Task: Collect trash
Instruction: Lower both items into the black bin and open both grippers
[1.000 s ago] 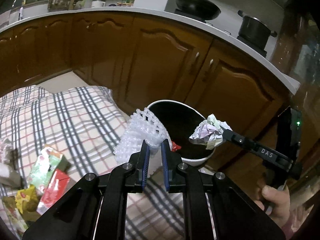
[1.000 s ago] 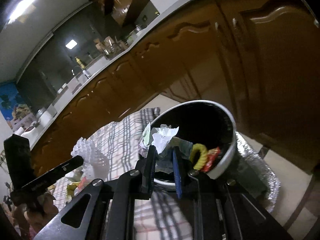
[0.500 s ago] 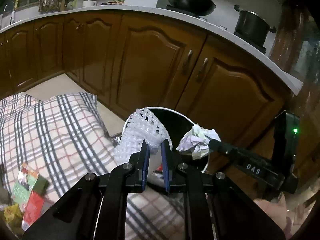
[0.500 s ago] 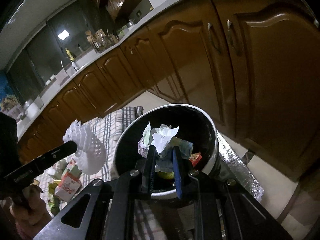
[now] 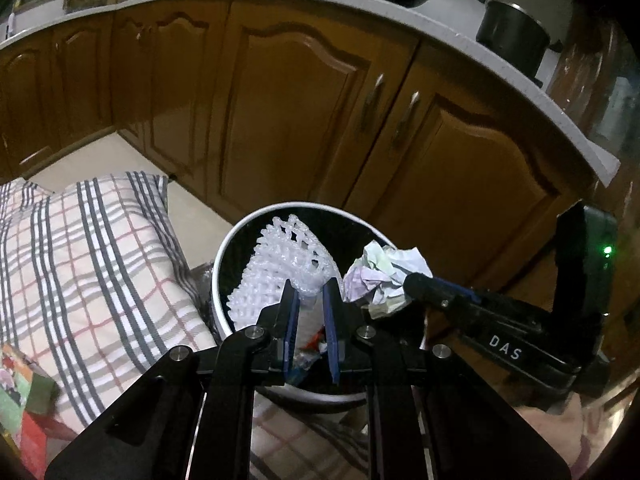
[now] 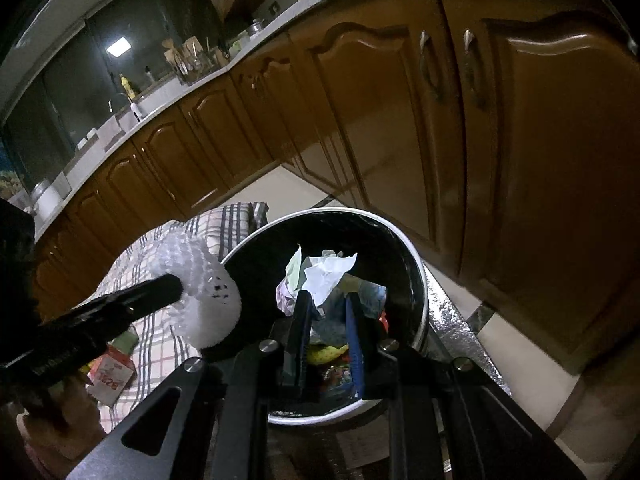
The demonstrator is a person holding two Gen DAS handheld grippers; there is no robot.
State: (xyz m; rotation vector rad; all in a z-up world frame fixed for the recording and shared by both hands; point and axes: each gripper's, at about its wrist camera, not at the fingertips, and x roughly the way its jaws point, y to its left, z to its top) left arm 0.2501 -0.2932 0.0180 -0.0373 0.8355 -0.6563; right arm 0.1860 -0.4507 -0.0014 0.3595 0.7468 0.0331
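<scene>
Both grippers hung over the bin (image 5: 224,264) at once, and that was the whole point of the pose: each load was carried above the open mouth so a release would drop it inside rather than on the floor. The left gripper (image 5: 309,296) had its jaws clamped on the narrow end of a white foam net (image 5: 280,264), the mesh fanning out forward over the near-left part of the rim. The right gripper (image 6: 326,300) was pinched tight on a ball of crumpled paper (image 6: 324,276), held nearer the middle of the opening, with the black liner showing all round it.

Down inside, other rubbish lay at the bottom: something yellow (image 6: 324,354) and bits of red wrapper, too dark to name closely. The bin stood on the floor just in front of the brown cabinet doors (image 5: 288,112), touching the edge of a checked cloth (image 5: 80,264) spread to its left. On that cloth, towards its near-left corner, more wrappers (image 6: 110,372) waited, so by my reckoning the collecting was well on but not finished.

The net looked light and springy; it could catch on a finger pad when freed, I'd judge.
</scene>
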